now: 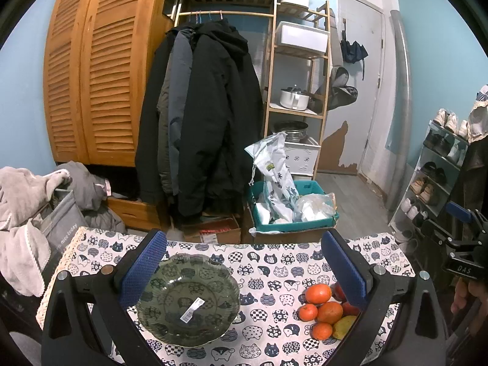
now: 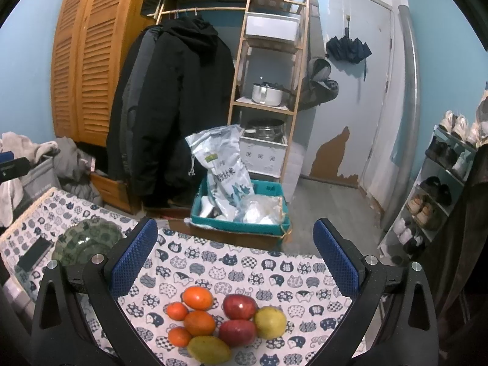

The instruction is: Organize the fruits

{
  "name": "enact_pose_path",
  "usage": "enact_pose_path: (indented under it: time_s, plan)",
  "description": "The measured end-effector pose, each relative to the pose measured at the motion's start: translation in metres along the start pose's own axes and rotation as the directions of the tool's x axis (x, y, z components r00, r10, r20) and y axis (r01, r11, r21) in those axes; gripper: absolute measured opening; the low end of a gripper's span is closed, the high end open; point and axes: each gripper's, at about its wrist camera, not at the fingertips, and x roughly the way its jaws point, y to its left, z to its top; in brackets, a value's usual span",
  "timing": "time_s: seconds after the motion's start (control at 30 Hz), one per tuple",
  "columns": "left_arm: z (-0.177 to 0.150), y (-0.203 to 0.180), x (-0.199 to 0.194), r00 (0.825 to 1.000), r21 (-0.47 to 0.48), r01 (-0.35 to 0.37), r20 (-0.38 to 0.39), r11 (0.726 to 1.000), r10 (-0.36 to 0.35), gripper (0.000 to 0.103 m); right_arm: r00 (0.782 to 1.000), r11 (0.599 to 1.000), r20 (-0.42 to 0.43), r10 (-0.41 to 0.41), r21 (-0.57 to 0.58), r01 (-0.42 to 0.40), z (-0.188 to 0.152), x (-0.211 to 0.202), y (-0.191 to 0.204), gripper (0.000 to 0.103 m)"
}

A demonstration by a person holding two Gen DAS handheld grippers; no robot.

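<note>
**The fruit sits right in front of the right jaws**

The right gripper [image 2: 235, 262] has its jaws wide apart and holds nothing. Just ahead of them and a bit lower, between the two blue pads, lies the fruit pile [image 2: 227, 323] on the tabletop [image 2: 274, 268] with the cat cloth. The fruits touch each other in a tight bunch. The top orange [image 2: 197, 297] and the upper red apple [image 2: 239, 306] are at the far side of the pile. The yellow-green mango [image 2: 209, 349] lies at the near side, and its long side runs left to right, a little slanted. A round yellow fruit [image 2: 270, 322] sits on the right edge of the bunch (I cannot tell what kind it is).

The left gripper [image 1: 244, 268] is also wide open and empty. The green glass plate [image 1: 187, 300] lies right under its left pad, bare but for a small white sticker. From this side the fruit is off to the right, by the right pad.

So the right hand is the nearer one to the fruit, and the plate is well off to its left. I think the next move is to go down on one fruit from the outside of the pile, so the others do not roll.
</note>
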Motion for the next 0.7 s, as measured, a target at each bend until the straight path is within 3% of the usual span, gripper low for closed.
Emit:
enact_pose_path:
  time_s: [0.7]
  plan:
    - [0.0005,0.0073,-0.0033,1.000,-0.004,-0.007,0.003,1.000,0.007,0.102,1.000,1.000,0.003,-0.001,-0.003,0.001,0.0011,-0.0005,0.0007,0.100]
